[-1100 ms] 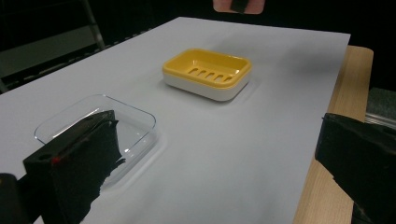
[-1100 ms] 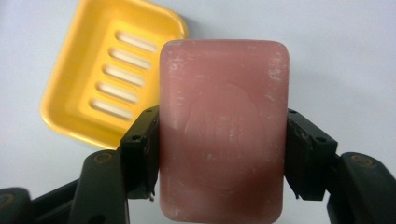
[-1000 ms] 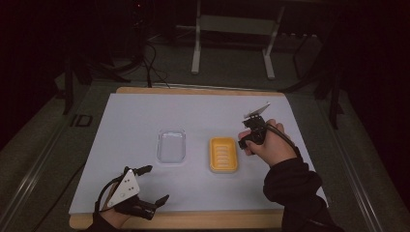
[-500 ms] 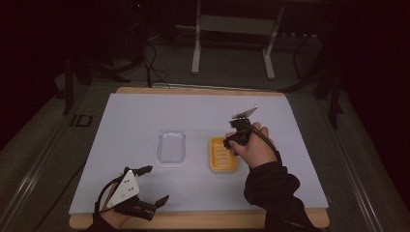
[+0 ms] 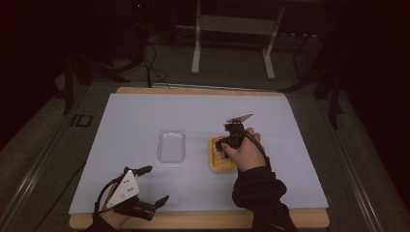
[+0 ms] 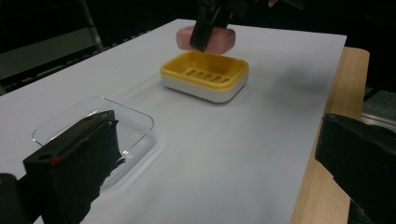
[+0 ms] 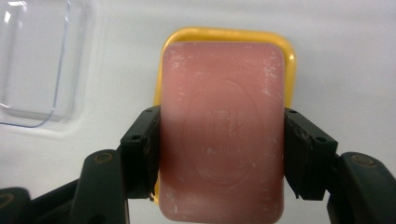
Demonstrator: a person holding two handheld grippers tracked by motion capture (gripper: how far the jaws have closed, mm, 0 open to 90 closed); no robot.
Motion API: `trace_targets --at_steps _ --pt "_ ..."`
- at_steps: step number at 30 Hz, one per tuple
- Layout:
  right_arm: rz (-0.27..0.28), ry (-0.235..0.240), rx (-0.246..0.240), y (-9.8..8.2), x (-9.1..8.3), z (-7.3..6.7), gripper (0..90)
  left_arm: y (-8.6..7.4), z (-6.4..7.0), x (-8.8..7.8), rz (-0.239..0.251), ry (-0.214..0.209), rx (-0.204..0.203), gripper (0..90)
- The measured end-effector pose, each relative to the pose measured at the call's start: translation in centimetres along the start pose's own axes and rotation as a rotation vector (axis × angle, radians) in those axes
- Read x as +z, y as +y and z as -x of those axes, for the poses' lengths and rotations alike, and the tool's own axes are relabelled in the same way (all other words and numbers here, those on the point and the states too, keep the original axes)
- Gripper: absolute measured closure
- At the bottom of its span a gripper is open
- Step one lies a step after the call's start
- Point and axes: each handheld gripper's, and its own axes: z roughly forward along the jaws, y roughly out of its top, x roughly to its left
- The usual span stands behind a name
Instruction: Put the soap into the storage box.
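Note:
A pink soap bar is clamped flat between the two black jaws of my right gripper, which is shut on it by its long sides. The bar hangs just above a yellow soap dish with a white base and covers most of it. In the left gripper view the soap bar floats a little over the soap dish, apart from it. In the high view the right gripper is over the soap dish. My left gripper rests open near the table's front left, holding nothing.
A clear plastic lid lies flat on the white mat, left of the dish. The mat covers a wooden table whose edge runs along the front. Dark floor, cables and a stand lie beyond the far edge.
My right gripper has carried the soap bar leftward and down, from right of the dish to directly over it. The left gripper has stayed put.

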Motion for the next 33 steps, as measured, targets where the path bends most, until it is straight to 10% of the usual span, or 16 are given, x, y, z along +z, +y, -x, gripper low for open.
trace_targets --at_steps 17,33 --pt "-0.057 -0.026 -0.006 -0.8 4.1 -0.5 37.5 0.0 0.2 0.0 0.001 -0.002 0.012 0.5" --pt "-0.042 0.003 -0.061 0.0 1.7 -0.2 34.0 0.0 0.1 0.1 -0.006 -0.001 0.014 0.6"
